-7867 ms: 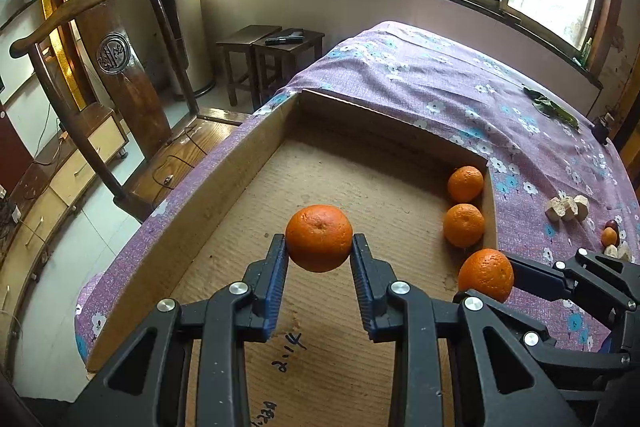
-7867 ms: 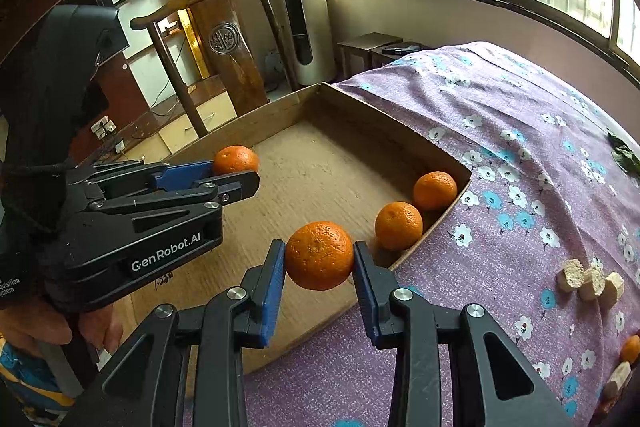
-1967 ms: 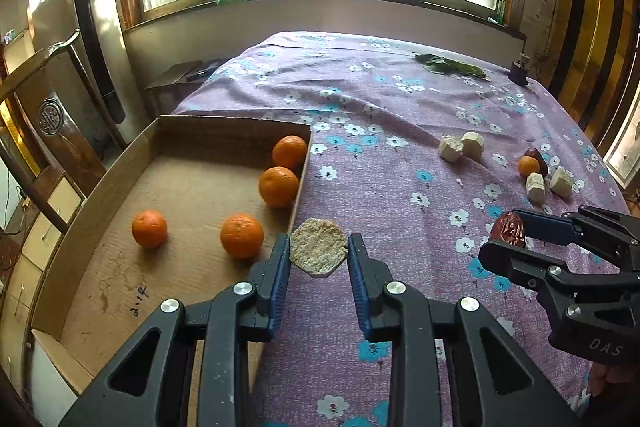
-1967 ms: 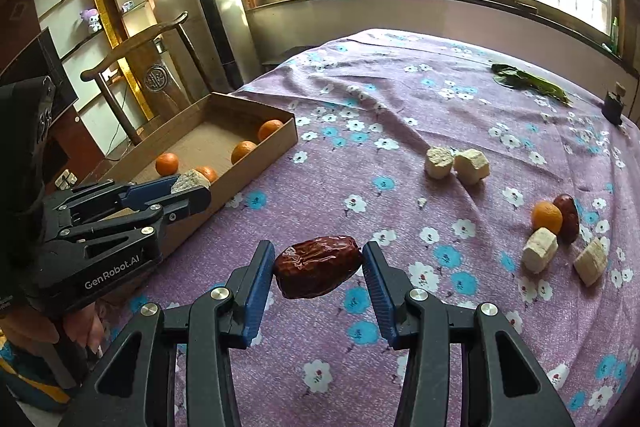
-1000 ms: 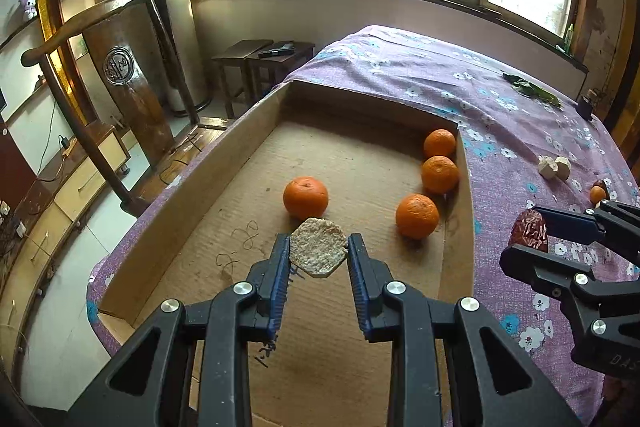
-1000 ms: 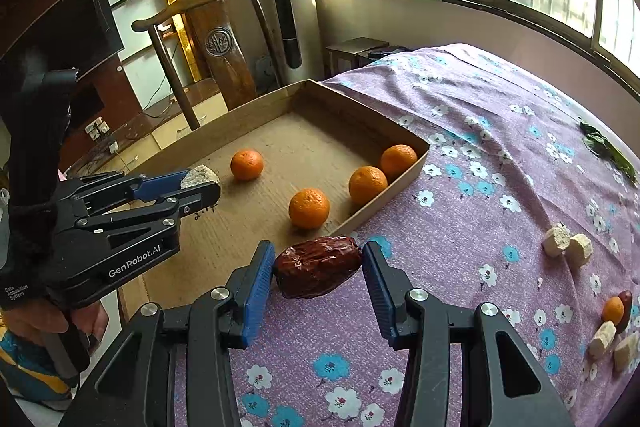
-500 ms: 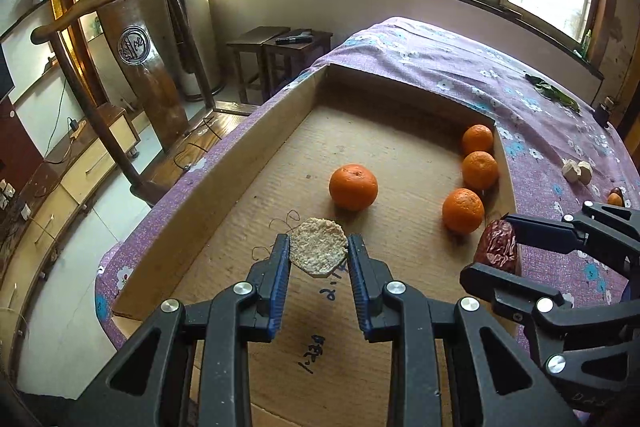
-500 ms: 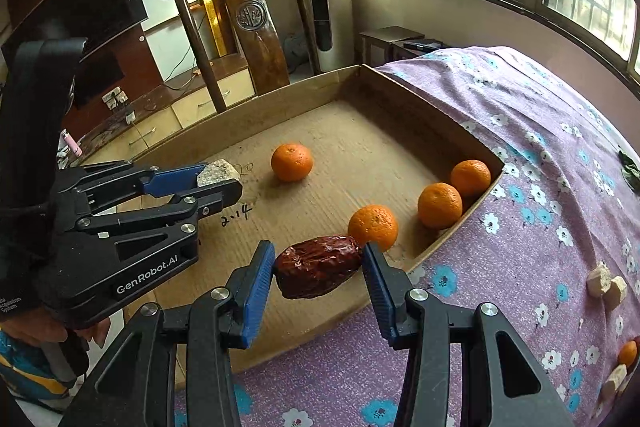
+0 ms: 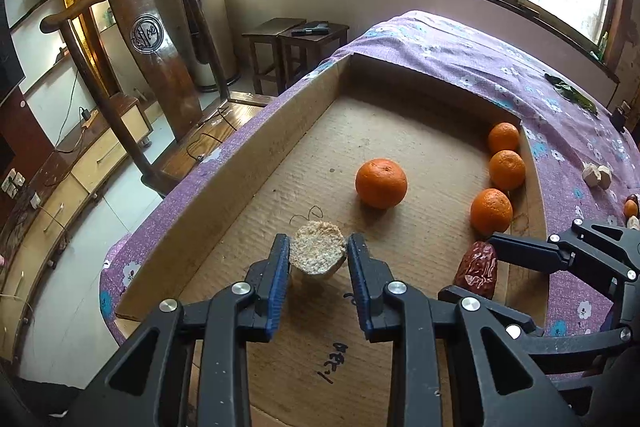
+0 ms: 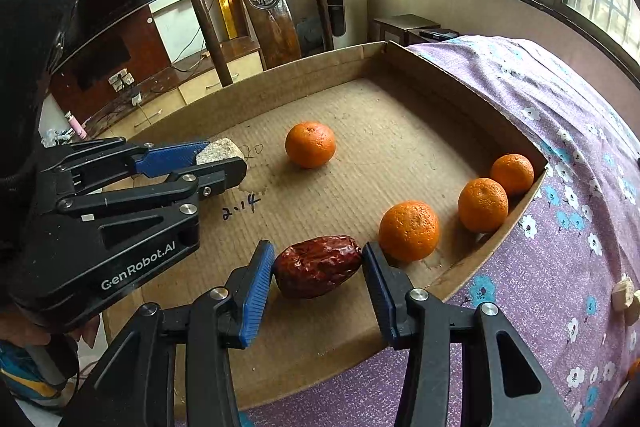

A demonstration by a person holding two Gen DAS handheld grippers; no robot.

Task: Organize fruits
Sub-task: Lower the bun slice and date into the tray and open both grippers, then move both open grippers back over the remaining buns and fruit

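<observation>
Low over the cardboard tray (image 9: pixel 248 163), the left tongs (image 9: pixel 318 259) pinch a pale chunk (image 9: pixel 317 255) and the right tongs (image 10: pixel 318 273) pinch a red date (image 10: pixel 316 270), apparently for setting down beside the oranges (image 10: pixel 408 231).

Four oranges (image 9: pixel 381 183); date (image 10: pixel 317 271); beige chunk (image 9: pixel 317 257)

Black left tool (image 9: pixel 318 263) with blue ribbed pads, silver screws, white "GenRobot.AI" lettering.

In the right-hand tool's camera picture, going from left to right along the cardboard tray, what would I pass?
Pale crumbly chunk in the left gripper → lone orange → dark red date → orange → orange → orange by the tray's corner.
</observation>
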